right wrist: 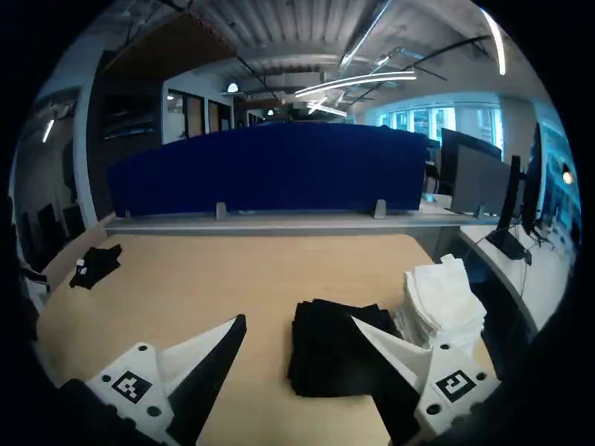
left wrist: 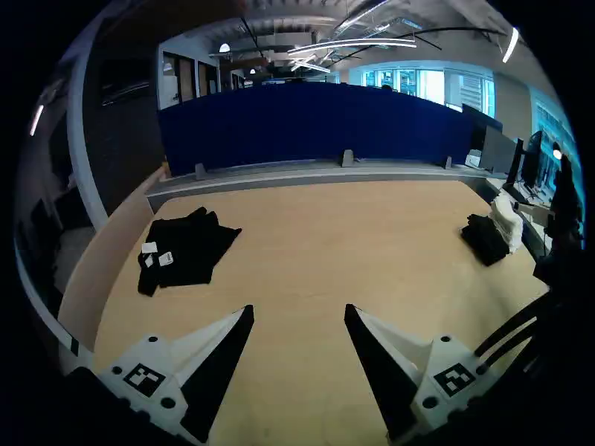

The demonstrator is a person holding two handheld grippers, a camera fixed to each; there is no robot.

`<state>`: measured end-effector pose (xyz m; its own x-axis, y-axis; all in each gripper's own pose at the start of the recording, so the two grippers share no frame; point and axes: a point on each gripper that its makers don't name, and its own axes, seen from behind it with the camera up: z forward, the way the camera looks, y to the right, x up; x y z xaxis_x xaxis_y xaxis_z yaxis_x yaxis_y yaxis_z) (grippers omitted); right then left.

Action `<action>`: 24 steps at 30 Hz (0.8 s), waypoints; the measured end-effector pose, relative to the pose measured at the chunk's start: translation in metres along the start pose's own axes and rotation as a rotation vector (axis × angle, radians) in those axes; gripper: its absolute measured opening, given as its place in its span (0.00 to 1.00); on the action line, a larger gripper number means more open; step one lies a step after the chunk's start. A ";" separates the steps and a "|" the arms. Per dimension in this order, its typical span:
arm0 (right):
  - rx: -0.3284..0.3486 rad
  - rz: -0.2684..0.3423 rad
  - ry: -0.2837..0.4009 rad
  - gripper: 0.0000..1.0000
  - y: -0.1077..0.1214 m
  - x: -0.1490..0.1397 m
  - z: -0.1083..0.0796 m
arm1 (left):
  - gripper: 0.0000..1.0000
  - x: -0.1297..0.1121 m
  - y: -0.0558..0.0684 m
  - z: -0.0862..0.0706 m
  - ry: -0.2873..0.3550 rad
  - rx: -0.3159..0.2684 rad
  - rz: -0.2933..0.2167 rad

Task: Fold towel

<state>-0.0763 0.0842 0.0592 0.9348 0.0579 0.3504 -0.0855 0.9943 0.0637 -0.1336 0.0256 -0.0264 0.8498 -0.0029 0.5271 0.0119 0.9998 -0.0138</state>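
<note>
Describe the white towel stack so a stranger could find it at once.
Start at the long wooden desk in front of the blue divider. Go to its right edge in the right gripper view, where two folded piles sit side by side. The white stack is the outer one; its neighbour, the black pile, is dark and lower.

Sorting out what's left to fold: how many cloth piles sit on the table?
3: a loose black heap far left, a black stack at right, and a white stack beside it. Layers within each stay hidden.
</note>
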 end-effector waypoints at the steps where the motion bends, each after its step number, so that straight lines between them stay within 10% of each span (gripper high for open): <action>1: -0.001 0.007 0.014 1.00 -0.002 0.004 -0.003 | 0.90 0.002 0.000 0.001 0.009 -0.001 -0.003; 12: 0.002 0.078 0.141 1.00 -0.038 0.041 -0.026 | 0.90 0.028 -0.003 0.011 0.109 -0.004 -0.030; 24: -0.063 -0.009 0.304 1.00 -0.067 0.072 -0.046 | 0.90 0.089 -0.008 -0.001 0.375 0.014 -0.089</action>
<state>0.0121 0.0263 0.0371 0.9965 0.0634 0.0542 -0.0637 0.9980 0.0039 -0.0574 0.0174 0.0202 0.9795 -0.0936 0.1784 0.0895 0.9955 0.0309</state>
